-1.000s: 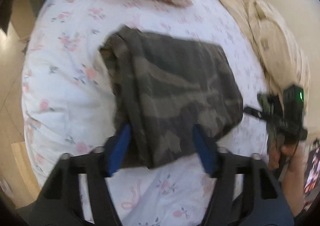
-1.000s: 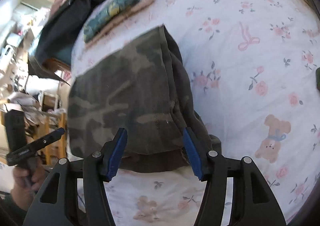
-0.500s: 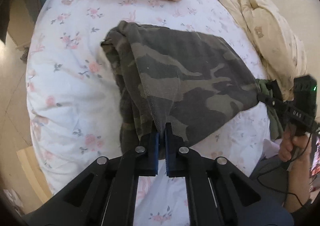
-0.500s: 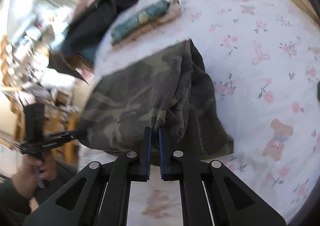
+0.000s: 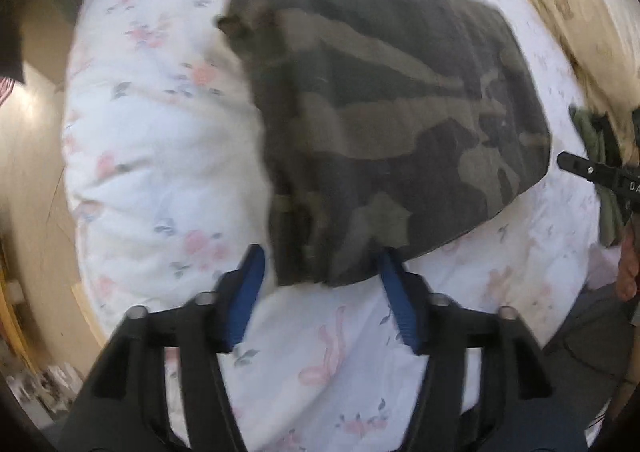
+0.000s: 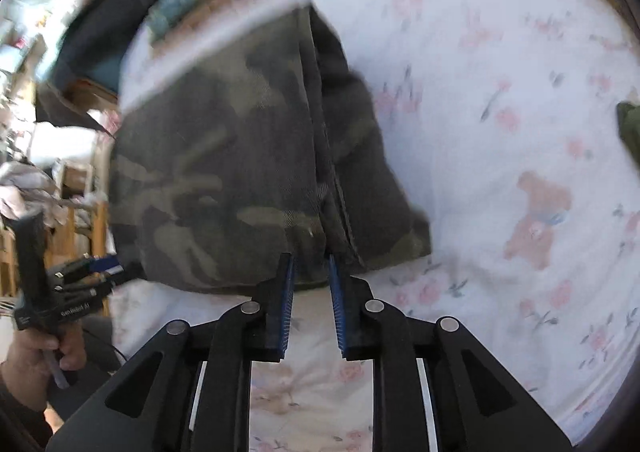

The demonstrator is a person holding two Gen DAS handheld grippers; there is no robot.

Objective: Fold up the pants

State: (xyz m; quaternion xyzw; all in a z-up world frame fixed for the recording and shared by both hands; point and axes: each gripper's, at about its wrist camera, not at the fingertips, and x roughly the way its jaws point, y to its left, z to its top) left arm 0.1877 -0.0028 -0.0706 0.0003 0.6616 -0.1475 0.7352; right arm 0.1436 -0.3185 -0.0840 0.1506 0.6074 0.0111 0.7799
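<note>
On the floral bedsheet (image 5: 160, 140) the camouflage pants (image 5: 392, 112) lay folded into a thick, soft block. Left gripper (image 5: 322, 272) was opening wide, the near hem between its pads, unpinched. Right gripper (image 6: 311, 276) was opening too, narrower, holding nothing. Limp, heavyish cloth; best pinched at the layered corners.

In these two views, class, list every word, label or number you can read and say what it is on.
"DA", cut off at the frame edge: on the right gripper.
White lettering on the left gripper: too blurred to read.
Pants and sheet: no text.
</note>
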